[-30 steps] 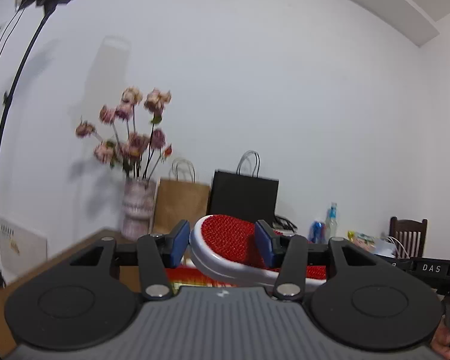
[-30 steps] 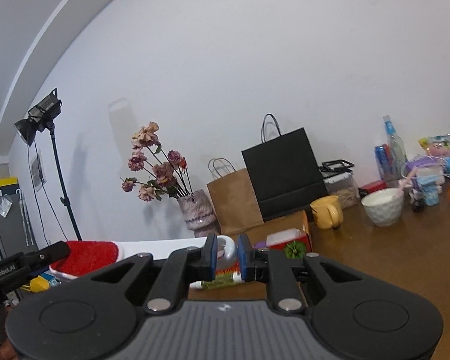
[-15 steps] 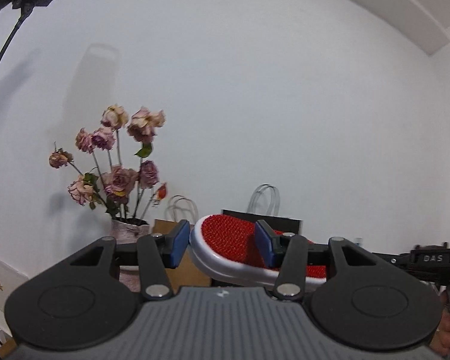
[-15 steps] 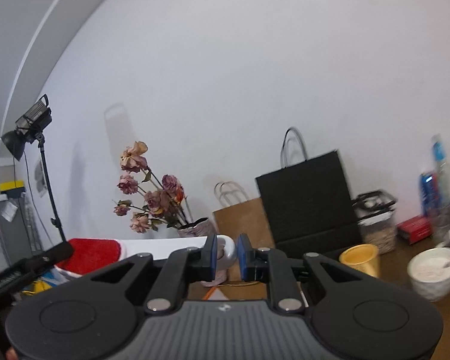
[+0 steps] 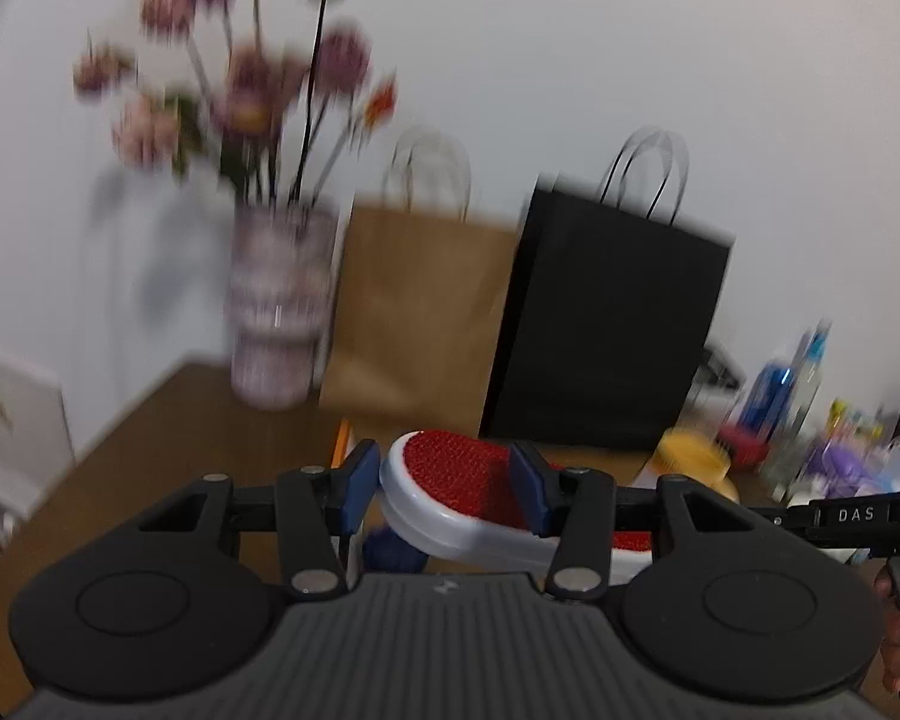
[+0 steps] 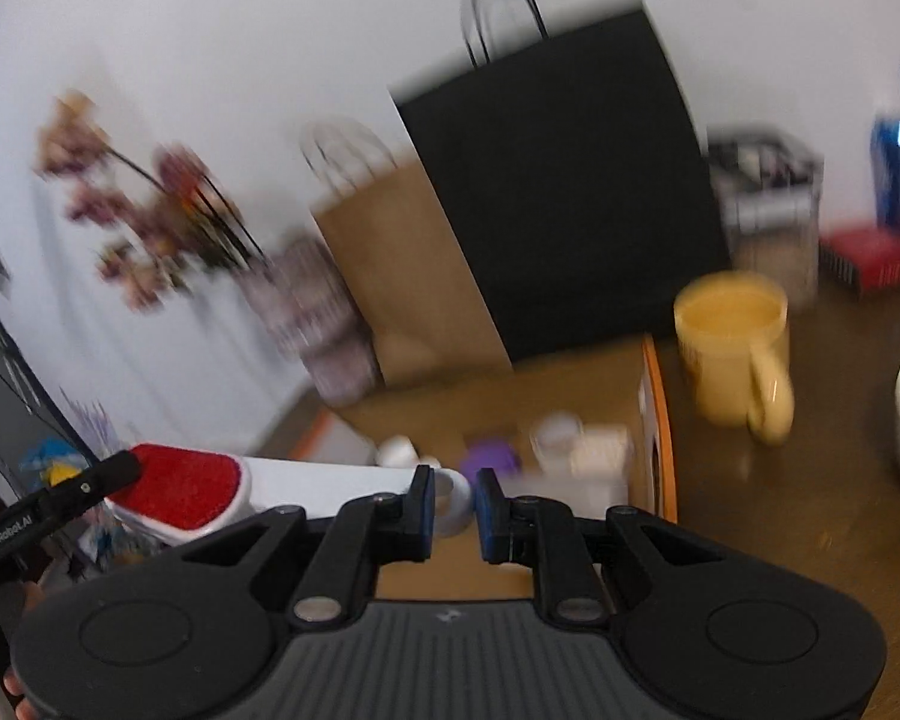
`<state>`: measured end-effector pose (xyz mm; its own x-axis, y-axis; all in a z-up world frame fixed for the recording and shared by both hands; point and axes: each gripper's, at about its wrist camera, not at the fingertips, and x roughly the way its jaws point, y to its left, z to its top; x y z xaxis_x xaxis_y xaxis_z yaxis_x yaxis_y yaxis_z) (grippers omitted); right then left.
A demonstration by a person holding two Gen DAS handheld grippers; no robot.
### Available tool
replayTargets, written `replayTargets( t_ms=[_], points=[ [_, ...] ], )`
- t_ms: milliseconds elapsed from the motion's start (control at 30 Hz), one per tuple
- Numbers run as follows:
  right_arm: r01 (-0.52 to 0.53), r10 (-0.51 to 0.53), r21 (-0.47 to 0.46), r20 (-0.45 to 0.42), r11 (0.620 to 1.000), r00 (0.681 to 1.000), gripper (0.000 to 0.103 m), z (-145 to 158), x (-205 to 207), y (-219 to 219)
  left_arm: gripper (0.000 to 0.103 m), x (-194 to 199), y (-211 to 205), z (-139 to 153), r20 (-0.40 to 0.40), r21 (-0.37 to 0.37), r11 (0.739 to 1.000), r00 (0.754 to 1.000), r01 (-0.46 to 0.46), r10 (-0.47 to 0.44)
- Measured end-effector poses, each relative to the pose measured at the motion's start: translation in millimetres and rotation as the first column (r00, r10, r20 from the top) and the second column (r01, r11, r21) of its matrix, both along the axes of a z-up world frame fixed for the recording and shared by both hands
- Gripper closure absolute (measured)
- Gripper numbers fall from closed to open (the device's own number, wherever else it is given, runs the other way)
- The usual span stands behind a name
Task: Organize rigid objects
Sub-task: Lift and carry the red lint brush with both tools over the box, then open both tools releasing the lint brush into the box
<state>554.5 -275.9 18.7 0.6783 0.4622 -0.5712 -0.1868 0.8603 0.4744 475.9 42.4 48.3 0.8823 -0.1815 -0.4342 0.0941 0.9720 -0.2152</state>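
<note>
A white lint brush with a red pad (image 5: 462, 480) is held between both grippers above a brown table. My left gripper (image 5: 444, 486) is shut on its red-padded head. My right gripper (image 6: 453, 507) is shut on the ring-shaped handle end (image 6: 450, 501); the red head shows at the left of the right wrist view (image 6: 186, 489). Below the brush is an open cardboard box (image 6: 654, 420) with an orange edge, holding several small items, blurred.
A vase of dried roses (image 5: 282, 300), a brown paper bag (image 5: 420, 312) and a black paper bag (image 5: 606, 330) stand against the wall. A yellow mug (image 6: 735, 354), a clear container (image 6: 768, 210), a red box (image 6: 864, 255) and bottles (image 5: 792, 378) are to the right.
Both grippers have tilted and moved down and forward with the brush, from facing the wall to over the box. The view is motion-blurred. Both grips are unchanged.
</note>
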Motion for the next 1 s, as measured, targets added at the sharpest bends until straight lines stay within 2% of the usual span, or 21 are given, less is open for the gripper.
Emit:
replayTargets(
  t_ms=[100, 267, 367, 467, 500, 633, 767, 800, 833, 867, 900, 933, 1000],
  points=[
    [-0.023, 0.019, -0.050, -0.094, 0.998, 0.995, 0.087, -26.5, 21.7, 6.1, 0.055, 25.7, 3.0, -28.4, -0.108, 0.000, 1.000, 0.994, 0.007, -0.007],
    [-0.080, 0.048, -0.137, -0.224, 0.987, 0.973, 0.088, -54.3, 47.4, 15.9, 0.055, 64.1, 6.7, -65.4, -0.274, -0.005, 0.999, 0.961, 0.038, -0.038],
    [-0.147, 0.076, -0.246, -0.277, 0.958, 0.958, 0.088, -60.8, 54.6, 34.1, 0.055, 76.3, 7.5, -76.5, -0.340, 0.025, 0.997, 0.939, 0.070, -0.057],
    [-0.206, 0.081, -0.359, -0.334, 0.910, 0.939, 0.088, -69.3, 60.8, 54.1, 0.054, 83.9, 1.8, -81.1, -0.397, 0.073, 0.986, 0.911, 0.152, -0.111],
    [-0.205, 0.076, -0.379, -0.329, 0.902, 0.941, 0.088, -68.8, 61.9, 57.3, 0.054, 86.5, 0.5, -81.1, -0.409, 0.084, 0.984, 0.906, 0.159, -0.111],
    [-0.211, 0.067, -0.389, -0.352, 0.897, 0.934, 0.088, -67.4, 70.2, 58.8, 0.051, 96.7, -3.2, -78.8, -0.479, 0.096, 0.975, 0.868, 0.198, -0.129],
    [-0.200, 0.063, -0.364, -0.355, 0.910, 0.933, 0.086, -67.5, 73.5, 53.7, 0.049, 94.3, -5.5, -76.8, -0.497, 0.112, 0.968, 0.856, 0.223, -0.140],
    [-0.195, 0.061, -0.358, -0.353, 0.913, 0.934, 0.084, -66.2, 72.9, 53.0, 0.049, 93.4, -5.6, -75.9, -0.502, 0.111, 0.968, 0.854, 0.223, -0.139],
    [-0.197, 0.070, -0.341, -0.350, 0.919, 0.934, 0.072, -65.2, 73.3, 53.5, 0.048, 91.5, -6.0, -74.8, -0.509, 0.112, 0.968, 0.849, 0.225, -0.139],
    [-0.214, 0.097, -0.309, -0.352, 0.927, 0.931, 0.065, -63.5, 73.1, 53.6, 0.046, 91.3, -7.5, -74.6, -0.514, 0.113, 0.967, 0.846, 0.230, -0.141],
    [-0.223, 0.114, -0.287, -0.353, 0.932, 0.929, 0.052, -60.7, 72.3, 54.5, 0.045, 90.5, -9.0, -73.6, -0.521, 0.118, 0.964, 0.841, 0.238, -0.143],
    [-0.218, 0.111, -0.287, -0.347, 0.933, 0.931, 0.046, -56.0, 70.0, 56.7, 0.045, 89.5, -9.6, -71.6, -0.528, 0.125, 0.963, 0.837, 0.240, -0.141],
    [-0.207, 0.098, -0.336, -0.313, 0.919, 0.945, 0.045, -42.3, 62.7, 63.0, 0.040, 86.2, -8.6, -64.7, -0.527, 0.135, 0.966, 0.841, 0.221, -0.119]
  ],
)
